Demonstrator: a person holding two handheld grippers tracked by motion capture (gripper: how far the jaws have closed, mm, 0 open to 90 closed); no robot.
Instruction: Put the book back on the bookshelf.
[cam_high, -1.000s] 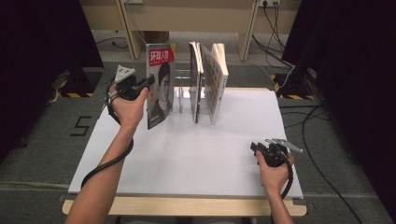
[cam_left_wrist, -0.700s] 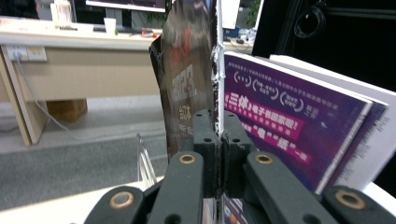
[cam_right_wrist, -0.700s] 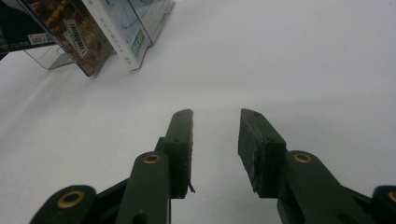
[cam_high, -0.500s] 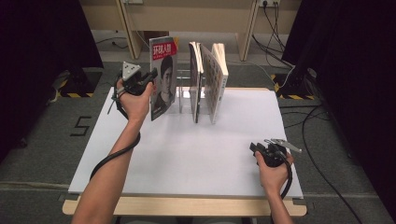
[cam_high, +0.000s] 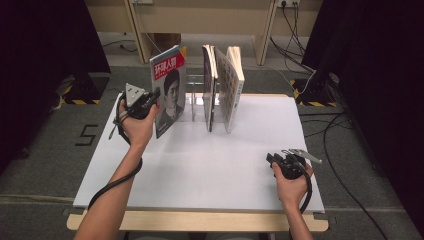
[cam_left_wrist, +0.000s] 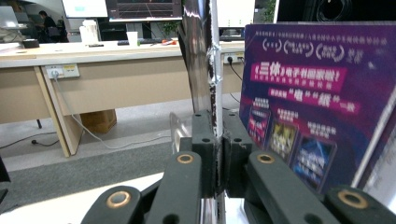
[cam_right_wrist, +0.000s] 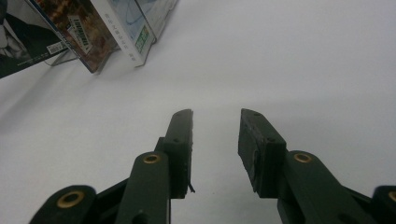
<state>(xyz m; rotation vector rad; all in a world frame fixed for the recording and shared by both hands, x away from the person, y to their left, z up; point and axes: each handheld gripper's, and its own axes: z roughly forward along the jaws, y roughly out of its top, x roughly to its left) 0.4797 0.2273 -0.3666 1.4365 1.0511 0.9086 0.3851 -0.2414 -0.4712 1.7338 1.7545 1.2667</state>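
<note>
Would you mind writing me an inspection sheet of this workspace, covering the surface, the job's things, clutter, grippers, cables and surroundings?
Surface: white table top, bare in front of the books.
Job's things: magazine with a portrait cover, tilted, held at its edge; two books upright in a clear rack at the far edge.
Clutter: nothing seen.
Grippers: left gripper clamped on the magazine, the edge pinched between its pads; right gripper resting on the table near the right side, jaws apart, nothing between them.
Cables: a black cable trails from the left gripper along the forearm; loose leads on the floor at right.
Surroundings: grey floor, dark curtains on both sides.
</note>
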